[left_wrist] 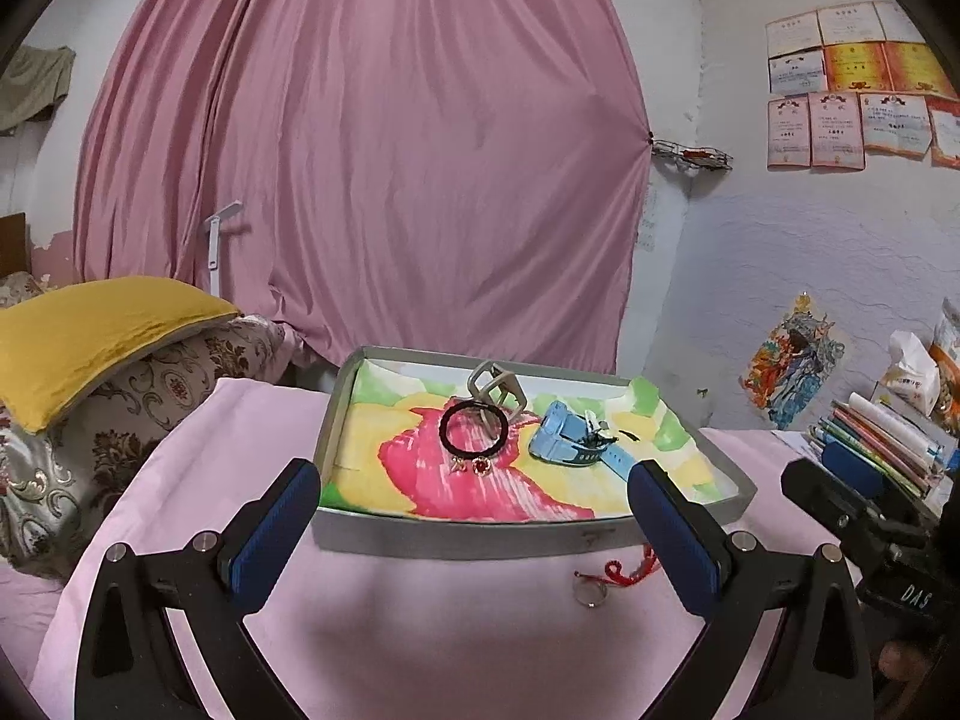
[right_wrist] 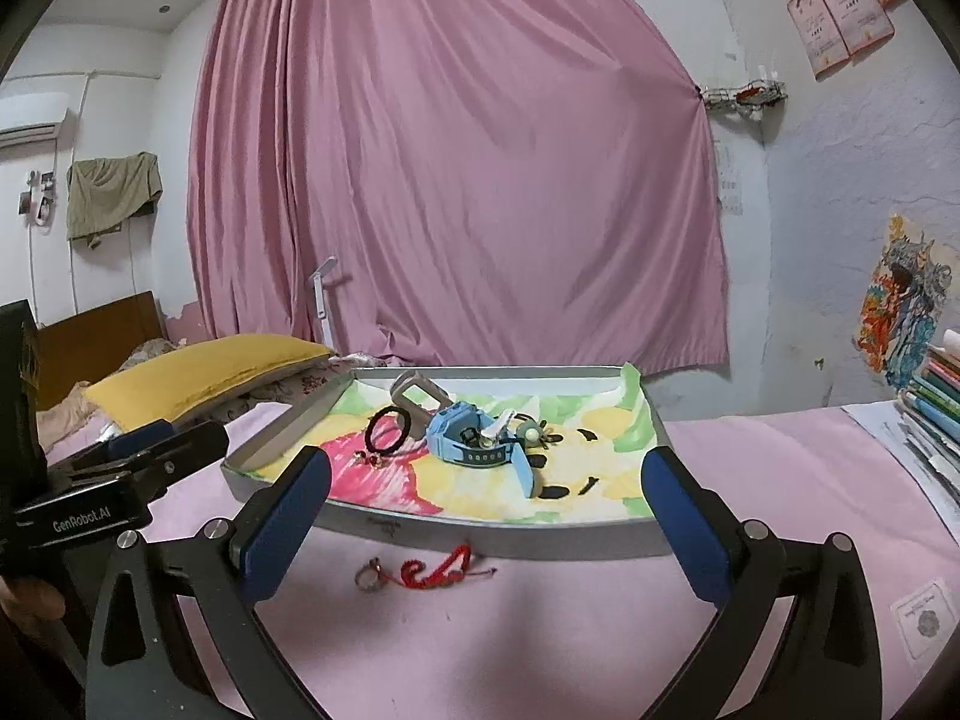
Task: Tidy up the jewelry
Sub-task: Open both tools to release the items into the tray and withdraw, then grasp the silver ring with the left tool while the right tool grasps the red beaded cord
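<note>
Biggest hazard: shoving the tray (left_wrist: 456, 540) across the pink-clothed desk (left_wrist: 420, 630) with a low, wide sweep of either tool, given both sets of fingers just short of its near rim.

Next: knocking the blue watch (left_wrist: 564, 435), lying mid-tray on the painted lining, or snagging the black bracelet (left_wrist: 474, 429) just left of it, with a grey piece (left_wrist: 495, 390) behind both.

Then the red cord (right_wrist: 438, 567), loose on the cloth outside the tray, just before the near rim: thin, floppy, likely to slip from blunt pads or to drag the cloth up with it.

Smallest and trickiest: the ring (right_wrist: 367, 576), at the cord's left end, apt to roll away or be pressed into the cloth rather than lifted. Whether tied to the cord, impossible to tell.

Also some chance of the two tools colliding, side by side and aimed at the same small spot.

Left tool (left_wrist: 474, 474): spread very wide, nothing between the pads, touching nothing, hovering over the cloth with cord and ring low and toward its right finger.

Right tool (right_wrist: 486, 462): equally wide, empty, touching nothing, with cord and ring low between its fingers, nearer the left one.
</note>
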Motion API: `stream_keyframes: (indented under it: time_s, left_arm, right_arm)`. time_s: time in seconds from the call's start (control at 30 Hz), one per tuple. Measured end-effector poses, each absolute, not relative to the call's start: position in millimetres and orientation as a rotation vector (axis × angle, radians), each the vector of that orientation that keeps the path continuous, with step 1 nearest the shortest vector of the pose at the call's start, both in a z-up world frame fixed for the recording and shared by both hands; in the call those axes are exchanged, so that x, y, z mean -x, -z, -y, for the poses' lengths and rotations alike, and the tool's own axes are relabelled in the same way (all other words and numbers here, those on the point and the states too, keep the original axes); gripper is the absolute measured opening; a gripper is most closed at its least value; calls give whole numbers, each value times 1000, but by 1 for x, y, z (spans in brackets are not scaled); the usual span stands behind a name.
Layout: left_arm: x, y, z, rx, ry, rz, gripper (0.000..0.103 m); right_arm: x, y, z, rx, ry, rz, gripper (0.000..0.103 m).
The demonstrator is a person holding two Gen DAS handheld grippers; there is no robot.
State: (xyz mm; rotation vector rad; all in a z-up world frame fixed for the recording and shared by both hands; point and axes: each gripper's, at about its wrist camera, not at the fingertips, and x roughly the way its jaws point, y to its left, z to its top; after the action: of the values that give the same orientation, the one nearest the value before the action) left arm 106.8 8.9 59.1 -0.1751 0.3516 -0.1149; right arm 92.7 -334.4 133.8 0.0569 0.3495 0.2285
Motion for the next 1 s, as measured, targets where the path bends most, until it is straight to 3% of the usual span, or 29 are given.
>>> stream_keyframes:
  time_s: [0.4, 0.67, 0.87, 0.93, 1.0]
  left_arm:
    - [-98, -41, 8, 134, 140, -497, 103]
    - [-120, -24, 13, 155, 191, -655, 101]
    - [-136, -14, 20, 147, 238, -745, 76]
    - [-140, -11, 24, 145, 258, -770, 66]
    - [-143, -10, 29, 139, 277, -787, 60]
  right_arm:
    - [-83, -129, 339, -5, -227, -421, 102]
    - [-105, -112, 346, -31, -273, -612, 102]
    - [-124, -101, 346, -40, -313, -729, 96]
    - [-131, -98, 344, -43, -331, -758, 80]
    - [-140, -93, 342, -52, -353, -801, 73]
